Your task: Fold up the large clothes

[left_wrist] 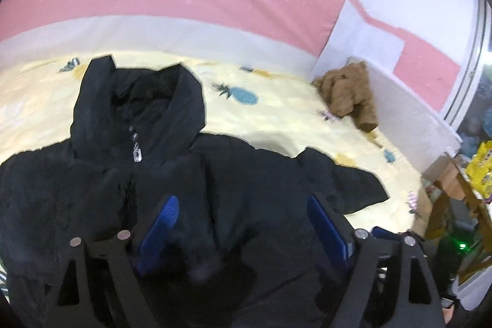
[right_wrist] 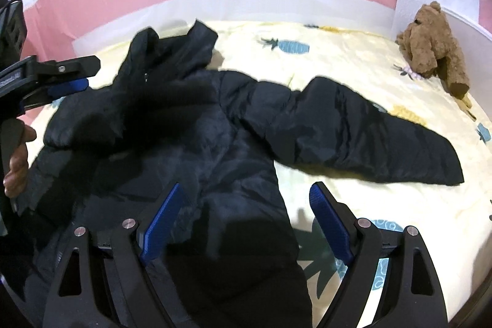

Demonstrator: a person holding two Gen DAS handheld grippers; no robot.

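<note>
Jacket point(right_wrist: 190, 143), black and padded, lies spread on the bed point(right_wrist: 353, 57), one sleeve point(right_wrist: 363, 137) flung toward its right edge. My left tool point(left_wrist: 243, 223) and right tool point(right_wrist: 246, 211) hover agape, empty. Risk: slick, bulky filling slips from a shallow pinch.

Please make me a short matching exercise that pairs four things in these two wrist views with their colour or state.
Things:
1. puffer jacket
2. stuffed bear
3. bed sheet
4. right gripper

Colour or state:
a. brown, slumped in the far corner of the bed
b. pale yellow with a pineapple print
c. jaws apart, above the jacket's hem
d. black, spread flat with one sleeve stretched out to the side

Right pairs: 1-d, 2-a, 3-b, 4-c
</note>
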